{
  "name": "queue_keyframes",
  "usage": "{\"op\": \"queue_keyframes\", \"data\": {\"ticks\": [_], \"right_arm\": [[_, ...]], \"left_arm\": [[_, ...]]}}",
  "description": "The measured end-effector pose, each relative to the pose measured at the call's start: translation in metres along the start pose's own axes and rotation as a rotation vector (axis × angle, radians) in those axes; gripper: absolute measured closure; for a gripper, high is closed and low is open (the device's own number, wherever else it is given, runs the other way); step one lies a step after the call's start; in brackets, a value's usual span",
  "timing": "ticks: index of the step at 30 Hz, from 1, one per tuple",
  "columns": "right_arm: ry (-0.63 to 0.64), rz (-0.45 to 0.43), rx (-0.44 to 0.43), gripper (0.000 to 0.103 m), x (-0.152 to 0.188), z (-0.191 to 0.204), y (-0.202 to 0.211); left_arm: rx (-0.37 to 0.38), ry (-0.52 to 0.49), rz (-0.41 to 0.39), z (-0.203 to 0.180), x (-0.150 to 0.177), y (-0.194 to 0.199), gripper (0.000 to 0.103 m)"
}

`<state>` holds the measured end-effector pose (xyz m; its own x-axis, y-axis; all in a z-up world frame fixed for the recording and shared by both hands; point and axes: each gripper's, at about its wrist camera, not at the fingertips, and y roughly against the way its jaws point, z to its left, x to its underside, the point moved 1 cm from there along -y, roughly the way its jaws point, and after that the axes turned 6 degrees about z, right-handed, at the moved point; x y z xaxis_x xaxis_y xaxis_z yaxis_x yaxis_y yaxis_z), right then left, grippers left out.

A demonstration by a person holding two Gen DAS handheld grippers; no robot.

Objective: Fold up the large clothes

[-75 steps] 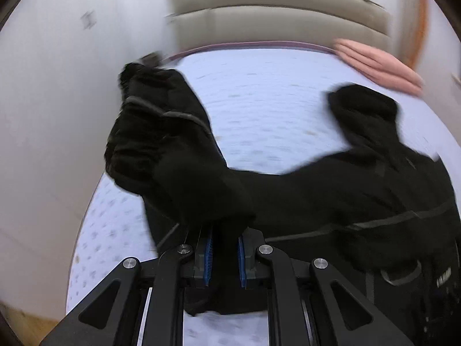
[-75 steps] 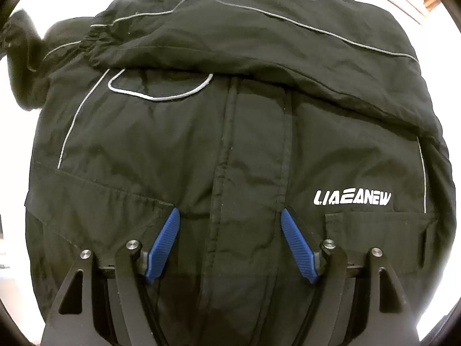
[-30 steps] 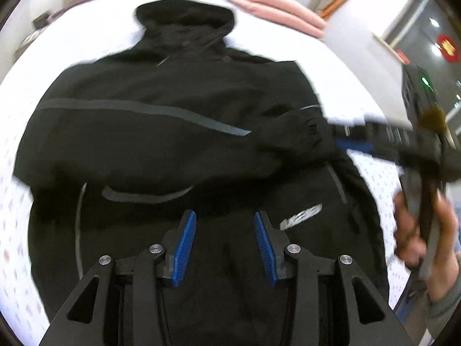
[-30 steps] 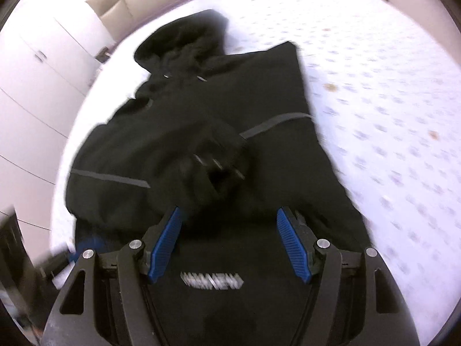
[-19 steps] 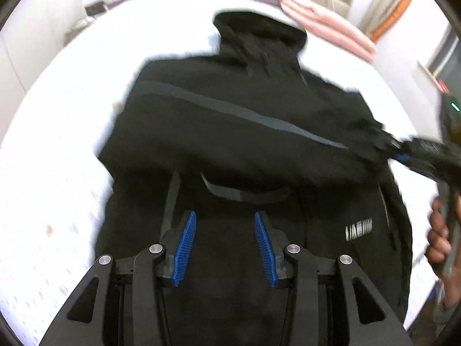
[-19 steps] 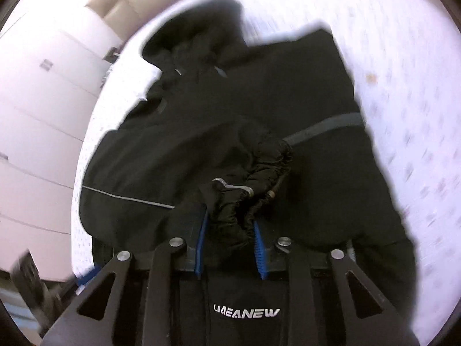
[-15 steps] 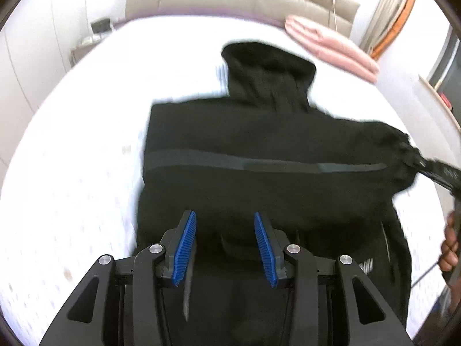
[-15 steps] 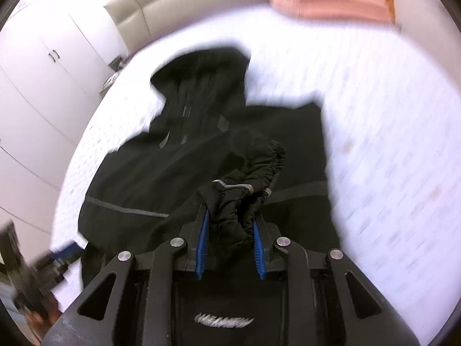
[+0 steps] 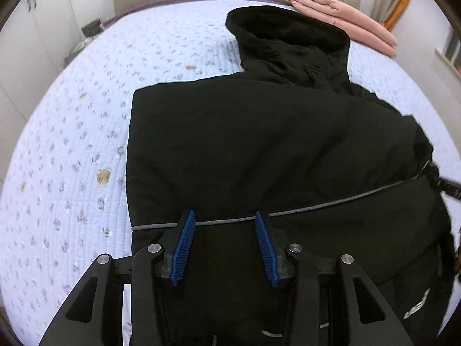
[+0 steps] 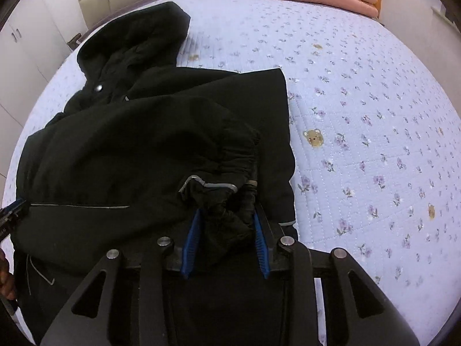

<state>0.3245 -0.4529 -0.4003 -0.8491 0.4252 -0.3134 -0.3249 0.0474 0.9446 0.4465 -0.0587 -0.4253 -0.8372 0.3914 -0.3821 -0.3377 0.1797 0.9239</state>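
Right claw (image 10: 226, 227), jaws easing apart, pinches the jacket's (image 10: 121, 150) gathered cuff (image 10: 227, 199); left claw (image 9: 224, 248) gapes, empty, over smooth black cloth.

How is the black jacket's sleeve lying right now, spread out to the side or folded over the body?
Folded over. The sleeve lies across the jacket front, its cuff bunched between the right claw pads, whose jaws are opening slightly.

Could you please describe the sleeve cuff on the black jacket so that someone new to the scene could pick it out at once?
A black hooded jacket lies on the floral bedsheet. One sleeve is folded across its front, and the sleeve cuff sits between the blue pads of the right tongs, whose jaws are opening. It alone is gathered and bunched, edged with grey piping, while the surrounding cloth lies smooth.
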Motion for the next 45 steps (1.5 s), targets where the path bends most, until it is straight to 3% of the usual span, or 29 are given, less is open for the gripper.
{"op": "queue_keyframes", "data": {"ticks": [4,9,12,14,18,24,29,40,45], "right_arm": [[-0.001,0.012,0.009,0.06,0.0,-0.001,0.025],[-0.008,-0.123,-0.049,0.043,0.003,0.01,0.08],[0.029,-0.102,-0.081,0.043,0.003,0.029,0.067],[0.046,-0.061,-0.049,0.051,0.004,0.037,0.048],[0.05,0.023,0.011,0.053,0.013,0.036,0.003],[0.064,0.013,0.048,0.051,0.014,0.041,-0.002],[0.093,-0.019,0.081,0.051,0.021,0.048,-0.003],[0.149,0.026,0.097,0.05,0.021,0.057,0.0],[0.161,0.087,0.043,0.048,0.01,0.056,0.004]], "left_arm": [[-0.03,-0.016,-0.001,-0.008,0.002,0.018,0.058],[-0.005,0.05,-0.044,0.001,0.017,0.056,0.057],[-0.008,0.08,-0.024,0.007,0.025,0.052,0.058],[-0.029,0.099,0.02,0.014,0.032,0.039,0.058],[0.028,0.15,0.058,0.023,0.031,0.011,0.056],[-0.047,0.103,0.036,0.01,0.033,0.007,0.054],[-0.057,0.099,0.025,0.005,0.031,0.003,0.054],[-0.006,0.082,0.045,0.013,0.04,0.025,0.055],[0.027,0.068,0.01,0.021,0.017,0.056,0.054]]}}
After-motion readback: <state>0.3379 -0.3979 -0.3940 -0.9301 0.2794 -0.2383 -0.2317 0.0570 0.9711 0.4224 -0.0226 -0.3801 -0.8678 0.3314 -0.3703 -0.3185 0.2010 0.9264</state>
